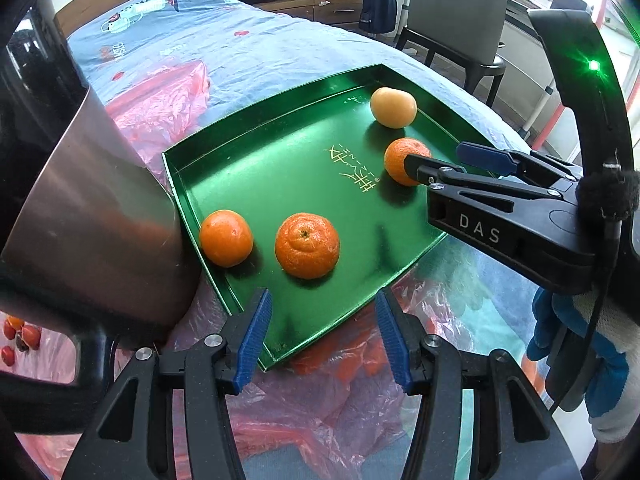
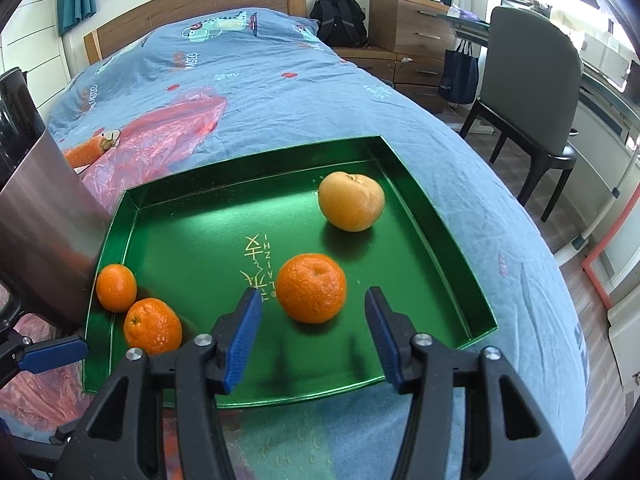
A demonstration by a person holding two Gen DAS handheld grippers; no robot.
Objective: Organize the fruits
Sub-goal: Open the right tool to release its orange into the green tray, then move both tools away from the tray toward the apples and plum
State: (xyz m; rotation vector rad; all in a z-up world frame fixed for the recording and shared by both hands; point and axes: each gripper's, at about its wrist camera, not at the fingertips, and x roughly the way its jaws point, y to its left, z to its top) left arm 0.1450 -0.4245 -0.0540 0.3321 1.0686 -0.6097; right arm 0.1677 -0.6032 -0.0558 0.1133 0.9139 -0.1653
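Lying loose on the green tray (image 1: 240, 168): four fruits, none held. Sitting just ahead of the right tool (image 2: 313, 300), whose jaws are standing apart and gripping nothing, the middle mandarin (image 2: 311, 288). Resting farther ahead of that tool, the pale fruit (image 2: 351, 200). Lying just ahead of the left tool (image 1: 323, 294), jaws likewise apart and empty, the large mandarin (image 1: 307, 245), and beside it, toward the steel container (image 1: 92, 220), the small mandarin (image 1: 226, 238).

Probably risking most a roll. Nudging a round fruit with one pad while closing off-centre, and sending it skating across the slick tray floor into a neighbour. Squeezing too hard, and bruising soft peel.

Also worth watching: the tray resting on a soft bed cover (image 2: 240, 80), with crinkled red plastic (image 1: 320, 420) under its corner nearest the left tool. Pressing down there, likely tilting the tray and setting all four rolling. Swinging the left tool sideways, possibly knocking the container close beside it.
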